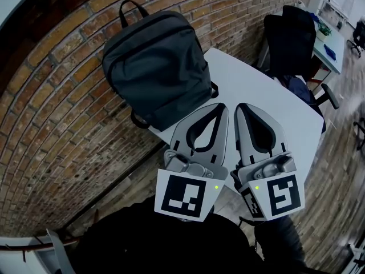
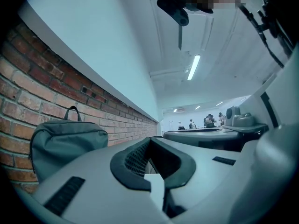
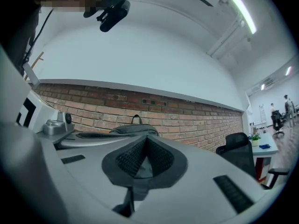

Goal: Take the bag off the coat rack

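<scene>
A dark grey backpack (image 1: 154, 67) stands upright on the white table (image 1: 274, 107), leaning against the brick wall, its carry loop on top. It also shows in the left gripper view as the backpack (image 2: 65, 146) at the left, and in the right gripper view as the backpack (image 3: 133, 129) just past the jaws. My left gripper (image 1: 222, 108) and right gripper (image 1: 239, 107) hover side by side over the table's near part, to the right of the bag and apart from it. Both are shut with nothing held: left gripper (image 2: 152, 141), right gripper (image 3: 145, 141).
A brick wall (image 1: 63, 113) runs behind the bag. A black office chair (image 1: 291, 36) with dark cloth on it stands at the table's far end. Another desk (image 1: 333, 44) with small items lies further right. People stand far off in the room.
</scene>
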Tool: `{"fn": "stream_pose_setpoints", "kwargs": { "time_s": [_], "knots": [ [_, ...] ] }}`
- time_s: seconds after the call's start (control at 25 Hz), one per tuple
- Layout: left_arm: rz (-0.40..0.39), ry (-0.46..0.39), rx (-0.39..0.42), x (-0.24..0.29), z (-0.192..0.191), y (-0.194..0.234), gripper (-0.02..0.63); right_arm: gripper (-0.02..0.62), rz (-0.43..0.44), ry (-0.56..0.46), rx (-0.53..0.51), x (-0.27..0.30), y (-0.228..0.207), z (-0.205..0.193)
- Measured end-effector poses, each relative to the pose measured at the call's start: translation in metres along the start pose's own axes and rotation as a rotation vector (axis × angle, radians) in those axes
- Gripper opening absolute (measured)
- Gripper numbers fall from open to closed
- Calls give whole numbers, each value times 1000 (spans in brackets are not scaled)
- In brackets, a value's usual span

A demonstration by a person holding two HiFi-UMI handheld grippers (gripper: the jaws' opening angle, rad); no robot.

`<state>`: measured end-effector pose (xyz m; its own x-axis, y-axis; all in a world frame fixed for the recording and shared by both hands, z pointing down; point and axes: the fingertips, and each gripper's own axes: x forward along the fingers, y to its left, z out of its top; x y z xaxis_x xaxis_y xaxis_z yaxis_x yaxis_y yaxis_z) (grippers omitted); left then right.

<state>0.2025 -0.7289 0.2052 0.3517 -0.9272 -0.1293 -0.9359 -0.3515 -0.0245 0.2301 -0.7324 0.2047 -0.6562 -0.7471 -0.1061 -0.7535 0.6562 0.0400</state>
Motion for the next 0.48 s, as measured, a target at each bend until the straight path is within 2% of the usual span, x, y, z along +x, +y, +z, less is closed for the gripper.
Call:
{"fn": "stream_pose_setpoints", "kwargs": {
  "time_s": [0.48],
  "knots": [
    [2,-1,-1,-1,1,0,9,6,11,-17,1,1,3,2]
  ]
}}
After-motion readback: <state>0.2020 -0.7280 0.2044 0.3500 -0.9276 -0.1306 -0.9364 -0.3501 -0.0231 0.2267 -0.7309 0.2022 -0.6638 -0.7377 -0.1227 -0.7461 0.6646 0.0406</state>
